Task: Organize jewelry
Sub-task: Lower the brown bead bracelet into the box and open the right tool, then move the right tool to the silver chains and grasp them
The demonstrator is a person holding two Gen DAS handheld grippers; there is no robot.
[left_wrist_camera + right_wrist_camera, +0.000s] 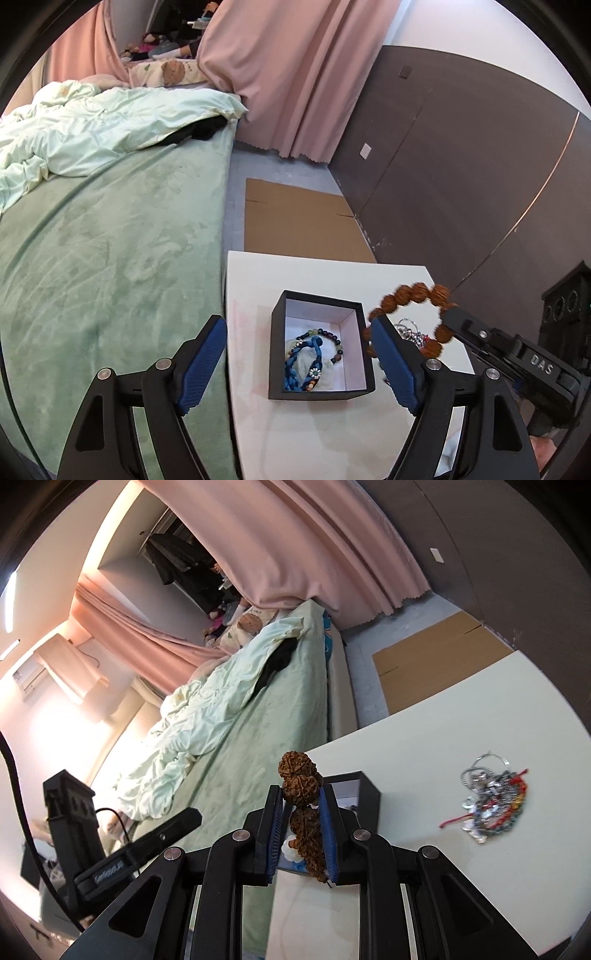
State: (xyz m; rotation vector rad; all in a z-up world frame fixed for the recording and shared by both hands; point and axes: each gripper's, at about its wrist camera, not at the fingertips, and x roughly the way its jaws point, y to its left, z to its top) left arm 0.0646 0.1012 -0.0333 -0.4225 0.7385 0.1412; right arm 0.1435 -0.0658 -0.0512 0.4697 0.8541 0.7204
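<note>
Right jaws pinching the walnut-bead bracelet, left jaws spread around the black box; bracelet not yet in.

Nearest my right lens: blue pads pressed on the brown knobbly beads, the loop standing up between them. From the left lens the right gripper carries that loop just right of the box, above the white tabletop, near the silver tangle. The left gripper holds nothing; the box sits between its open fingers, not touched as far as I can tell. Box already holds a blue braided piece and a dark bead strand. My judgement: bring the loop over the open box, lower until the beads clear the rim, then release. Risks: a bead catching the box wall; tipping the box, so steady it with my left.
</note>
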